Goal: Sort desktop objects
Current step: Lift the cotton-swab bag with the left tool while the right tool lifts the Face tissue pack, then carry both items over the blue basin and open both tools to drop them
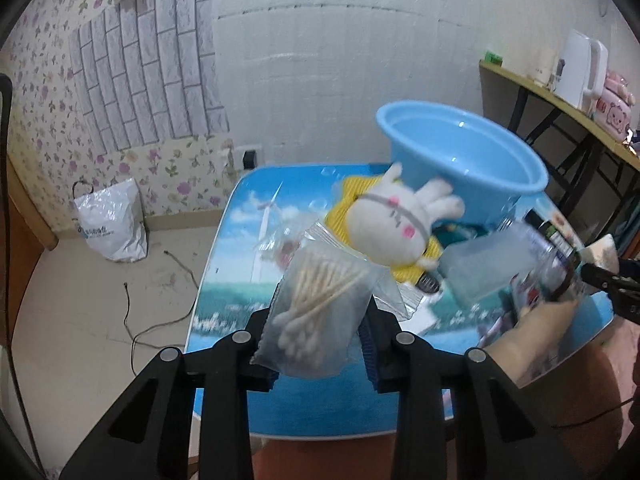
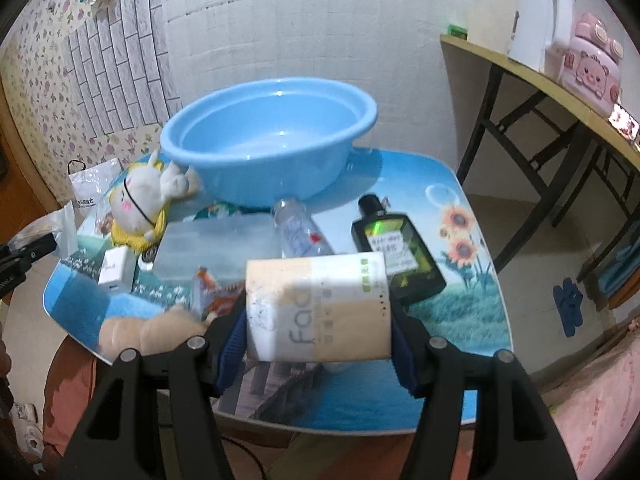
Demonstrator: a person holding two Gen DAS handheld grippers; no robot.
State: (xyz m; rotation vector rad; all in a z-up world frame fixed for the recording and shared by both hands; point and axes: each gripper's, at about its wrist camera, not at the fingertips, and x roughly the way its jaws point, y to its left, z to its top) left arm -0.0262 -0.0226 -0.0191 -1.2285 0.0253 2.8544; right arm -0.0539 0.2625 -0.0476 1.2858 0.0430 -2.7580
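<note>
My left gripper (image 1: 320, 344) is shut on a clear bag of cotton swabs (image 1: 316, 312), held above the table's left front. My right gripper (image 2: 318, 344) is shut on a beige and white tissue pack (image 2: 318, 306), held above the table's front. A light blue basin (image 2: 268, 136) stands at the back of the table and looks empty; it also shows in the left wrist view (image 1: 464, 160). A white plush rabbit (image 2: 144, 196) lies on a yellow cloth left of the basin, seen too in the left wrist view (image 1: 396, 224).
On the picture-printed table (image 2: 460, 340) lie a dark green bottle (image 2: 400, 252), a clear bottle (image 2: 300, 232), a frosted box (image 2: 220, 248), a white charger (image 2: 116, 268), a snack packet (image 2: 212, 292) and a tan plush (image 2: 148, 332). A side table with a kettle (image 2: 536, 16) stands right.
</note>
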